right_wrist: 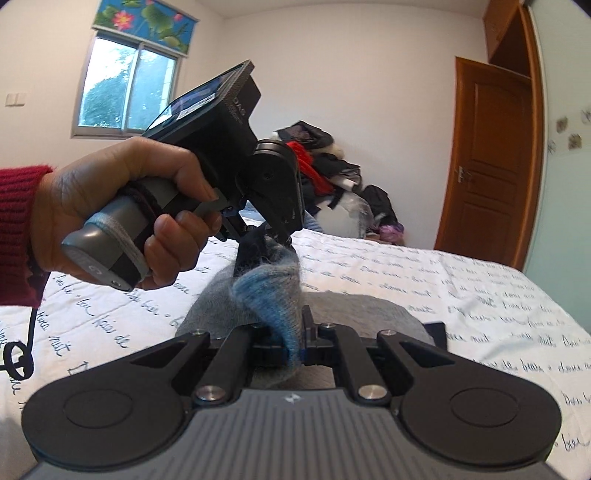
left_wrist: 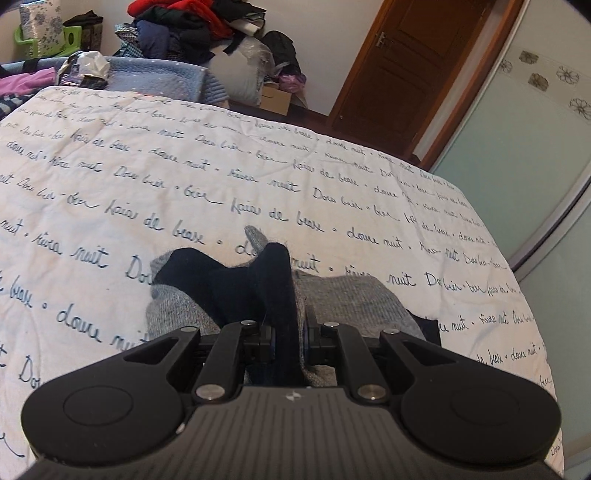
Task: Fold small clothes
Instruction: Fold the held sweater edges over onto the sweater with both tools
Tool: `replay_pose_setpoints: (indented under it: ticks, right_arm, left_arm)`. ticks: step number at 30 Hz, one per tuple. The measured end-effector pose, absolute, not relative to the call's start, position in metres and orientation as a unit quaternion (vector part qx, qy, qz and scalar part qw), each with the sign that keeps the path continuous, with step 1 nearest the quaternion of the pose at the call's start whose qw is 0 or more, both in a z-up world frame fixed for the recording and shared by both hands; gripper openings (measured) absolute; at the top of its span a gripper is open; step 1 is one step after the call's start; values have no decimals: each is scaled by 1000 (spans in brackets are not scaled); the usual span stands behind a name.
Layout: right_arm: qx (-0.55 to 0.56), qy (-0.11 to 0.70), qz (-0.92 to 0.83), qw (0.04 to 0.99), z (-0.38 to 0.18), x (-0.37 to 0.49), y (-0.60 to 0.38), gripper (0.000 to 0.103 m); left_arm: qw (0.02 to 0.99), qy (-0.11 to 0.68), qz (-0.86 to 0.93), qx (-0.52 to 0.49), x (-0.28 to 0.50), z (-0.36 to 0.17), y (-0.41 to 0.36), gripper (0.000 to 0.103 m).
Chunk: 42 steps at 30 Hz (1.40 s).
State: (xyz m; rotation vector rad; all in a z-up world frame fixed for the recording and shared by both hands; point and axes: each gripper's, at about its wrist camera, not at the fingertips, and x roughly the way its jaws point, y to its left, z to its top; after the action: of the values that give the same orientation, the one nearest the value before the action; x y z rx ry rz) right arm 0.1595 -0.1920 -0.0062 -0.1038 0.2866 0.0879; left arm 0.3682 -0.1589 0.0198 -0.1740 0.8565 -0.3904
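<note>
Your left tongs (left_wrist: pixel 290 334) are clamped on the dark navy fold of a fuzzy grey knit garment (left_wrist: pixel 177 310), lifted off the bed's quilted white cover (left_wrist: pixel 110 166) printed with cursive script. Your right tongs (right_wrist: pixel 293 347) pinch its soft grey-blue edge (right_wrist: pixel 273 299), bunched between both.

Soft daylight from window (right_wrist: pixel 127 83), fisheye-bent edges, perhaps slight blur

Bare quilt (left_wrist: pixel 221 166) beyond, clothes pile (left_wrist: pixel 184 29) behind
</note>
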Motion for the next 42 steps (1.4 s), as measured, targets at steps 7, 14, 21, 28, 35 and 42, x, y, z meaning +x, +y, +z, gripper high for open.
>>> replay_pose_setpoints:
  ticks: [7,14,21,28,35,42]
  right_arm:
    - [-32,151,30,988,-8,152,-212,6]
    - [7,165,21,986,-16,145,-227,6]
    - [28,168,9,985,-18,134,-233,6]
    - [47,174,0,984,-20,125,-241,6]
    - [62,177,-5,982,-21,122,-251,6]
    - [85,178,-11,980,-24,116,-259,6]
  left_arm:
    - [885,417,-196,-62,366,14,-188,13]
    - [885,414,-209,-37,360,10,-216,13]
    - [884,416,-213,-25,358,3,-234,13]
    - [885,414,-215,-6,352,-1,-253,13]
    - [885,412,-218,6,349,-3,-264,13]
    - [884,409,-224,17,345,-5,-276,13]
